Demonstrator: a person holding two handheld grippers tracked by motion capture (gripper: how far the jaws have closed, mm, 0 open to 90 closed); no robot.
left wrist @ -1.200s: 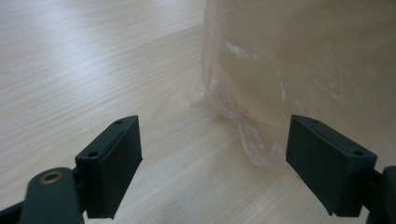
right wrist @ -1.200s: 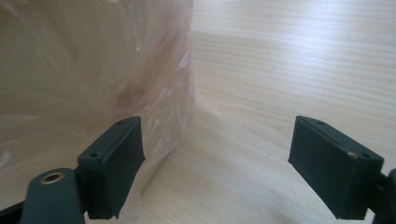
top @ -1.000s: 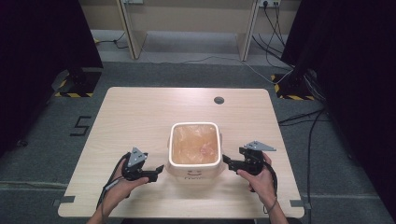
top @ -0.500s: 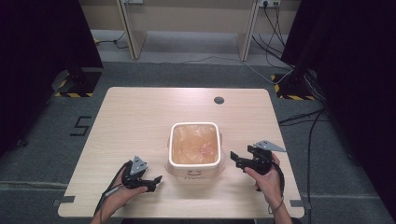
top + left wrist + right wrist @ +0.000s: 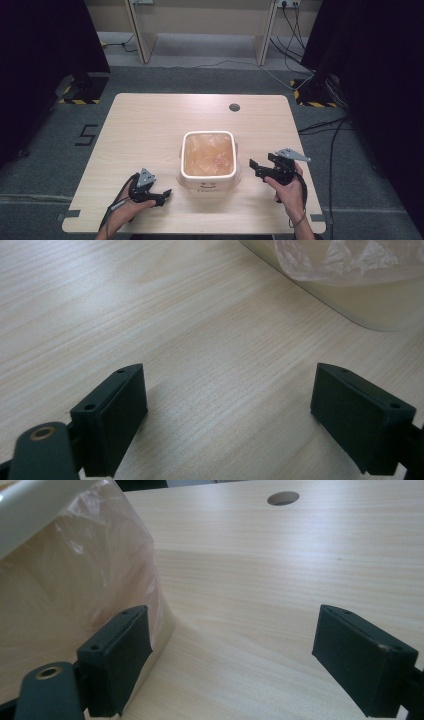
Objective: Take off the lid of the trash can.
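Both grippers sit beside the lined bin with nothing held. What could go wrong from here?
The thin plastic liner drapes loosely over the bin; the open right gripper might snag or tear it. The left gripper sits low over the table, so it could scrape the wood. A one-sided pull may tip the bin.

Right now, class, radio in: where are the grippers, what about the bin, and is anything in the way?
Left gripper open, low beside bin. Right gripper open, off bin's other side. Bin upright, plastic liner fitted, not gripped. Table around it bare.
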